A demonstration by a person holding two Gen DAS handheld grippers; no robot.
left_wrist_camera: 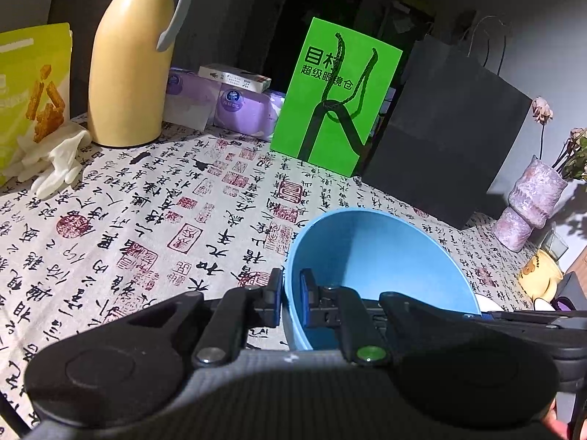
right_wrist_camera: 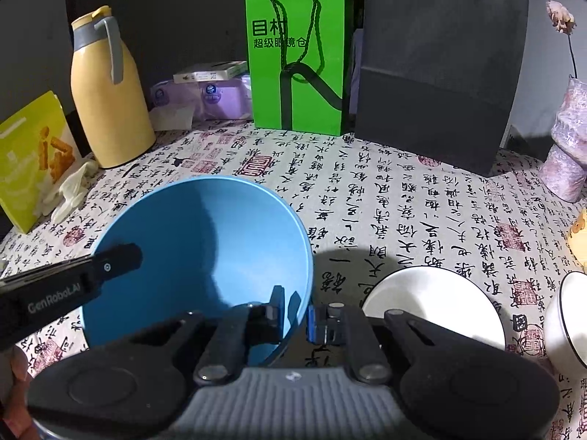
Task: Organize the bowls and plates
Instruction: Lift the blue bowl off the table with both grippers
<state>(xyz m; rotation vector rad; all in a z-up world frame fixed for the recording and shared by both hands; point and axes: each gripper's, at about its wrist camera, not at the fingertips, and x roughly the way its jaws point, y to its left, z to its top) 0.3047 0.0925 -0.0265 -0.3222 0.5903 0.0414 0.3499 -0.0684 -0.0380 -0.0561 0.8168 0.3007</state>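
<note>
Left fingers: the left gripper is clamping the wall of the blue bowl, one pad outside the rim, one inside.
Right fingers: the right gripper is pinching the opposite wall of the blue bowl in the same manner, one finger inside, one outside.
Bowl position: the bowl is being carried between both grippers, tilted, with its mouth facing the cameras; it appears to be clear of the patterned tablecloth, though its base is hidden.
Neighbouring dishes: a white bowl is sitting at 3 o'clock from the blue bowl in the right wrist view; a second white bowl with a dark rim is standing farther out at 3 o'clock, at the frame edge.
Step in hand: judged as transport of the blue bowl by a two-point grip, toward stacking with the other dishes.
Next move: it calls for levelling the bowl, aligning it over its destination, then lowering before either grip is released.
Hand pose: both grippers are pointing forward and downward; the left gripper is entering the right wrist view from 9 o'clock.
Background: a yellow flask and a green bag are standing at 11 and 12 o'clock.
</note>
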